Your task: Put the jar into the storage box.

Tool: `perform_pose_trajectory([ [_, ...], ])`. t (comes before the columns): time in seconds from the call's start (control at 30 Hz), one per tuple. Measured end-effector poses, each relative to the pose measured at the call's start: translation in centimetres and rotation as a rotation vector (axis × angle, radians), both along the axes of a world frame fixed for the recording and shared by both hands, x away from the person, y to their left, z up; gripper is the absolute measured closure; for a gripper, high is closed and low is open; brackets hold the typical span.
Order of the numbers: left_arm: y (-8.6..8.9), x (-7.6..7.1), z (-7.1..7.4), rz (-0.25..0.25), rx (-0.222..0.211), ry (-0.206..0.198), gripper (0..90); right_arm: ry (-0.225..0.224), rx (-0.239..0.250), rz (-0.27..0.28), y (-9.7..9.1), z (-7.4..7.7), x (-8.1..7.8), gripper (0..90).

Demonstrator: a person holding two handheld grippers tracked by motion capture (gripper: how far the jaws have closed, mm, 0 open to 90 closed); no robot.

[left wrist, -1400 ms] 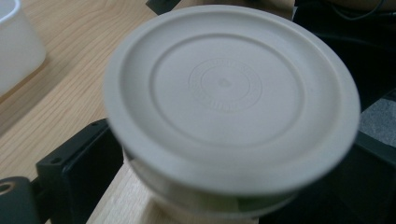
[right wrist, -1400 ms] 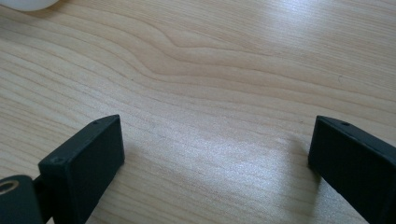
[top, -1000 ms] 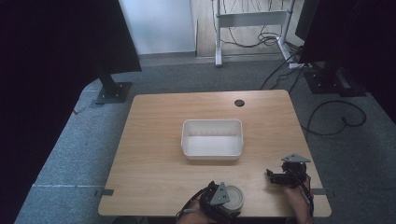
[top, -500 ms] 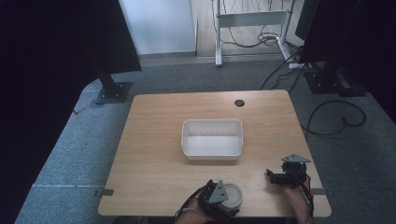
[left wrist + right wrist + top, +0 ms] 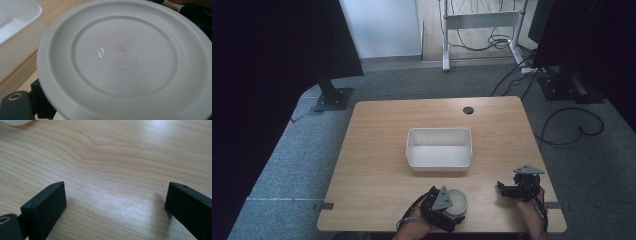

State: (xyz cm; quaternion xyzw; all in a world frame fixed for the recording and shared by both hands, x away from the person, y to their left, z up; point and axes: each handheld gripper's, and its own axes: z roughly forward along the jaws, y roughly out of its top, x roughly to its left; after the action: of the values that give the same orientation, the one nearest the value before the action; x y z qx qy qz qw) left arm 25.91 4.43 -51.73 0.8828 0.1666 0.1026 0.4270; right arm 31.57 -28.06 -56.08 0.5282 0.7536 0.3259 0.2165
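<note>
A round white lid (image 5: 458, 201) with an embossed ring at its centre lies at the table's front edge, close up in the left gripper view (image 5: 122, 52). My left gripper (image 5: 447, 206) is at the lid's left rim and shut on it; one black finger (image 5: 15, 106) shows under the rim at lower left, the other is hidden. My right gripper (image 5: 503, 190) rests low at the front right, pointing left. Its jaws stand wide open over bare wood (image 5: 115, 202), nothing between them.
A white rectangular tub (image 5: 439, 131) stands empty in the middle of the wooden table (image 5: 377, 150), just beyond the lid (image 5: 12, 30). A small black hole (image 5: 468, 110) sits near the far edge. Dark stands and cables lie on the floor beyond.
</note>
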Motion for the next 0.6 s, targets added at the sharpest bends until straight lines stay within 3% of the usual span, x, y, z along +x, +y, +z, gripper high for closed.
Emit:
perform_pose_trajectory([
  [0.6,0.3,2.4,1.5,0.050,-0.007,-0.007,10.4,0.000,0.000,0.001,0.0,0.0,0.0,3.1],
])
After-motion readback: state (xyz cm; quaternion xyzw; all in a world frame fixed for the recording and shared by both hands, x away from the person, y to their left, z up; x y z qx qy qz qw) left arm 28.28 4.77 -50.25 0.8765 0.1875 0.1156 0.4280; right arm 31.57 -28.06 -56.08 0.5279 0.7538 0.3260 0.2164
